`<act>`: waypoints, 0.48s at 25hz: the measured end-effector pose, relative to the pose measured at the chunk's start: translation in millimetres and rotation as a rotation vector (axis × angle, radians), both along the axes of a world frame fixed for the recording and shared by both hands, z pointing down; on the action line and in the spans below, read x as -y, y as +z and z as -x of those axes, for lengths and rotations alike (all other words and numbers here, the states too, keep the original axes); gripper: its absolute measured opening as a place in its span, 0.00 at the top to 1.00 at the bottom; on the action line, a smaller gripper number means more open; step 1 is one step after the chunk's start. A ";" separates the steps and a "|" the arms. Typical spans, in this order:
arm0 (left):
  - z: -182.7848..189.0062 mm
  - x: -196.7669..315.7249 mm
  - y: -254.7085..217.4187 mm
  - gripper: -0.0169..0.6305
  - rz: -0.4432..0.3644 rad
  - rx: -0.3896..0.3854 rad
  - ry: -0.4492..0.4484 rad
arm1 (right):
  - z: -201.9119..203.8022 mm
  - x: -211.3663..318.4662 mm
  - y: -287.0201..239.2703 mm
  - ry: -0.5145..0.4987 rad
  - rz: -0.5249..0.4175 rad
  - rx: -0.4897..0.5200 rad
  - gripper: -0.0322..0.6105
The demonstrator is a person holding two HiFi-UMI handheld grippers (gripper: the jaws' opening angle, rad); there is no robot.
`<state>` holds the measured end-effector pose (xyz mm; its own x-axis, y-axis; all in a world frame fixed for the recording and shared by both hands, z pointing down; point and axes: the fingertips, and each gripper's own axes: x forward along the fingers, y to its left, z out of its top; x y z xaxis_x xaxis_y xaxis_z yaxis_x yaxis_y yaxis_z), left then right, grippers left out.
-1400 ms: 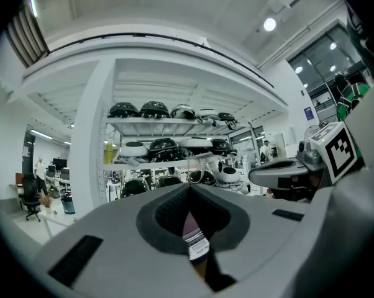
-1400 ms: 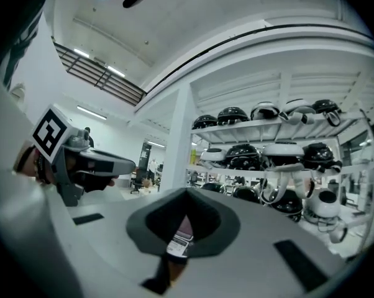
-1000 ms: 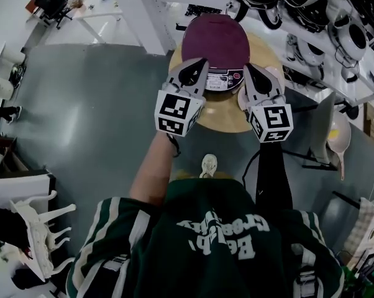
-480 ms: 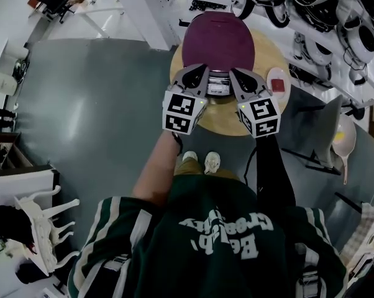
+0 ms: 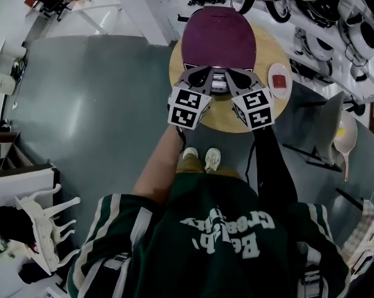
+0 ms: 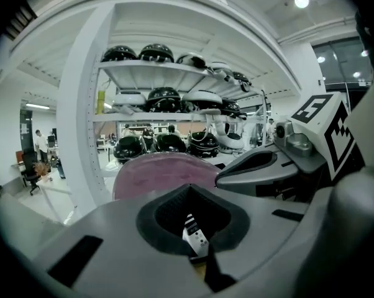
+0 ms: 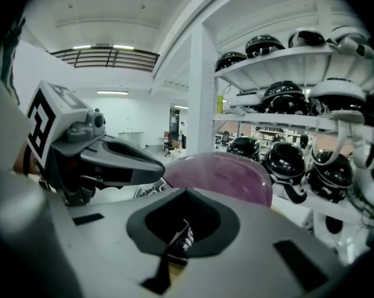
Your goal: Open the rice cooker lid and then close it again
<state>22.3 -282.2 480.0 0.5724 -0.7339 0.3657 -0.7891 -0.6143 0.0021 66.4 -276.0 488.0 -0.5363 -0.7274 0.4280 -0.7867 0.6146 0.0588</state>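
Observation:
The rice cooker sits on a round wooden table (image 5: 219, 120), its maroon lid (image 5: 218, 36) down. Its control panel (image 5: 218, 83) faces me, between the two grippers. My left gripper (image 5: 205, 74) and right gripper (image 5: 233, 74) hang side by side just in front of the panel, tips angled toward each other, both shut with nothing held. In the left gripper view the lid (image 6: 155, 172) rises beyond the shut left gripper (image 6: 197, 253), and the right gripper (image 6: 252, 166) shows beside it. In the right gripper view the lid (image 7: 223, 174) stands behind the shut right gripper (image 7: 173, 253).
A white dish with a red centre (image 5: 279, 79) lies on the table's right side. White shelves with several black and white cookers (image 5: 311, 5) run behind and to the right. A white pillar (image 5: 159, 11) stands at the table's back left. Grey floor (image 5: 87, 104) lies to the left.
Both grippers have moved forward to the cooker's front and drawn closer together. The lid has stayed down.

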 end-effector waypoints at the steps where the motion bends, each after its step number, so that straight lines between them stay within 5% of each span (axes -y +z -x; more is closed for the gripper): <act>1: -0.3 0.9 3.4 0.97 0.010 0.003 0.000 | -0.2 1.7 2.3 0.003 0.010 -0.004 0.95; 8: 0.5 2.6 29.7 0.97 0.081 0.088 0.008 | -0.5 4.4 19.3 0.012 0.059 -0.090 0.95; 12: 1.5 2.2 34.2 0.97 0.123 0.027 0.000 | -0.4 4.0 20.1 0.014 0.074 -0.071 0.95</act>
